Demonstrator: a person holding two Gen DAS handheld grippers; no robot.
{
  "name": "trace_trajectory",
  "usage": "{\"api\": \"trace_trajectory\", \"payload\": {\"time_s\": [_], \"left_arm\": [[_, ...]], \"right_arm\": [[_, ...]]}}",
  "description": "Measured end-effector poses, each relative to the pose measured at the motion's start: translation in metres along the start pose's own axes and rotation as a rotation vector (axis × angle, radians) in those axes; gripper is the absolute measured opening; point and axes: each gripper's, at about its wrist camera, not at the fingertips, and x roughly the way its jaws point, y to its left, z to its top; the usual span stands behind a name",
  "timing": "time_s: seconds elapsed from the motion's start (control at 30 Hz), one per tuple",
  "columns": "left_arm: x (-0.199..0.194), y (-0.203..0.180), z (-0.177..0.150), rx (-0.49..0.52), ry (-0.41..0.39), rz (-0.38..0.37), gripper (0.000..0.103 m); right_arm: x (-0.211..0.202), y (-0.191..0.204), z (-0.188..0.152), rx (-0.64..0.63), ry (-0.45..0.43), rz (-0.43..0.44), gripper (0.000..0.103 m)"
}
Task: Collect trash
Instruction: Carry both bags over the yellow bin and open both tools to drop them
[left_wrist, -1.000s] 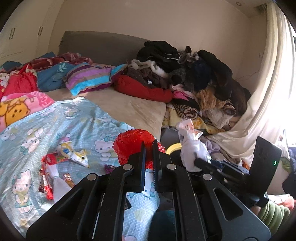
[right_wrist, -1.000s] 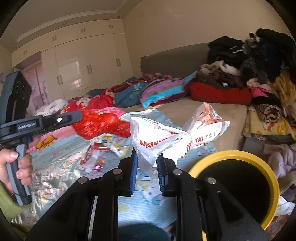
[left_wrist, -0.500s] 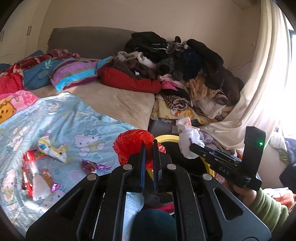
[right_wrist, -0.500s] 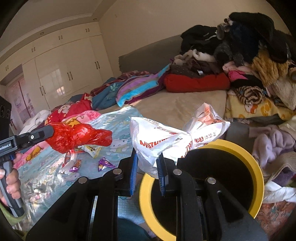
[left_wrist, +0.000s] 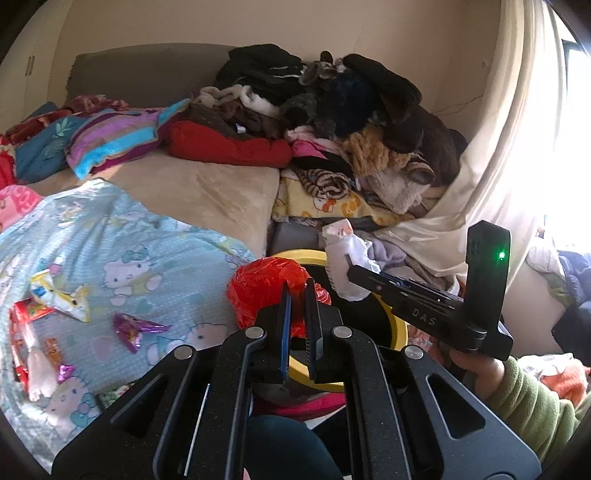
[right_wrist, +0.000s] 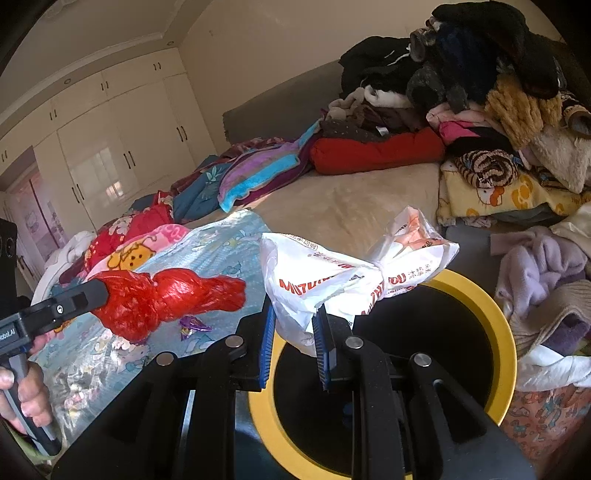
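Red bag (left_wrist: 266, 288) crumpled; white bag (right_wrist: 351, 277) knotted.

Crinkly glossy red plastic bag (right_wrist: 166, 302), thin white plastic bag (right_wrist: 351, 273), smooth yellow-rimmed bin (right_wrist: 506, 332)

Bin (right_wrist: 506, 332) beside bed (right_wrist: 351, 199); wrappers (left_wrist: 55, 299) on blanket (left_wrist: 129, 251), clothes pile (left_wrist: 351, 122) behind.

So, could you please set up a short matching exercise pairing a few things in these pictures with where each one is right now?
Things:
1. red bag
2. white bag
3. bin
4. purple wrapper

Places:
A. lying on the blue sheet
B. in the left gripper
C. on the floor beside the bed
D. in the right gripper

Pairs: 1-B, 2-D, 3-C, 4-A
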Motion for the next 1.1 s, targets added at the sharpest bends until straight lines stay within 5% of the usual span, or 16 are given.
{"api": "trace_trajectory", "payload": {"time_s": [0.97, 1.1], "left_arm": [[0.101, -0.042, -0.037, 0.109, 0.216, -0.064, 0.004], [0.111, -0.040, -0.039, 0.097, 0.236, -0.075, 0.053]], "right_arm": [[0.006, -0.059, -0.010, 0.148, 0.054, -0.045, 0.023], [0.002, -0.072, -0.012, 0.199, 0.038, -0.079, 0.051]]}}
